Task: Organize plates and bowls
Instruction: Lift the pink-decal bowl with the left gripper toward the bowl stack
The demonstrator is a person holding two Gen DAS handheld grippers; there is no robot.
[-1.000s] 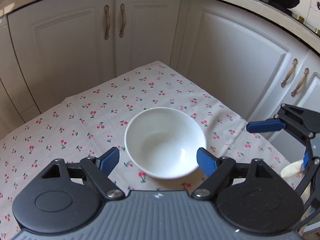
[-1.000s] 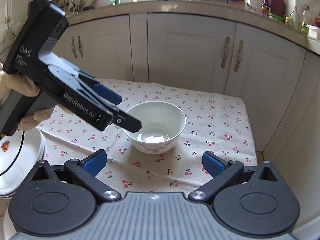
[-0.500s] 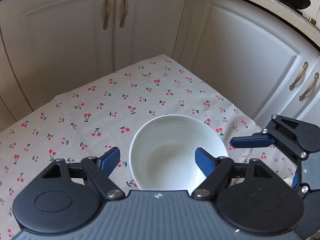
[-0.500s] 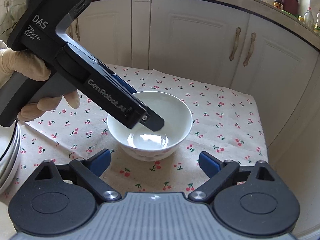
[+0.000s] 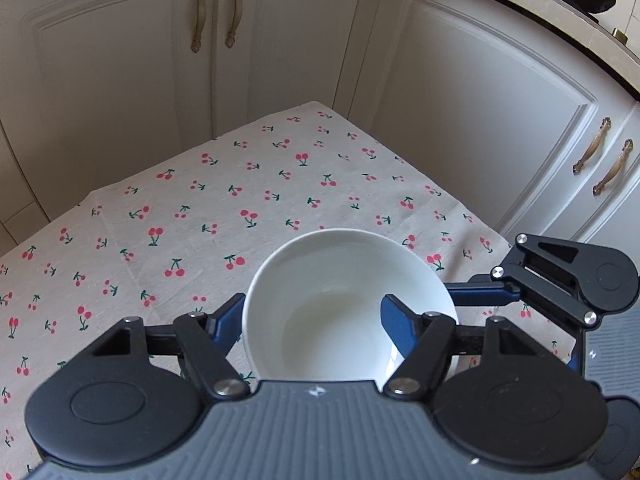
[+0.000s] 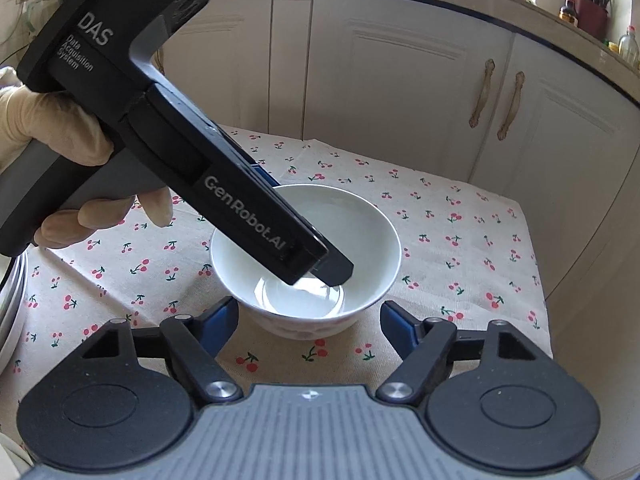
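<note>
Since a second earlier both tongs had dropped toward the bowl (image 5: 344,304) and narrowed; the bowl, once clear ahead of the left tongs (image 5: 316,320), now had its rim between their pads. The left jaws were closing, one blue pad outside the wall at 9 o'clock, the other inside the bowl at 3 o'clock; whether they already pressed the wall could not be told. The right tongs (image 6: 306,320) were closing too, their pads on either side of the bowl's foot, apart from it and gripping nothing.

The bowl stood upright, mouth up, round with no long axis, near the middle of the tabletop (image 5: 200,208) on its cherry-print cloth.

In the right view the left tongs' black body, held by a gloved hand (image 6: 60,152), slanted down from 10 o'clock into the bowl and hid part of its far rim. Plates (image 6: 10,308) showed at the 9 o'clock edge. White cabinets (image 6: 392,92) stood at 12 o'clock behind the tabletop.
</note>
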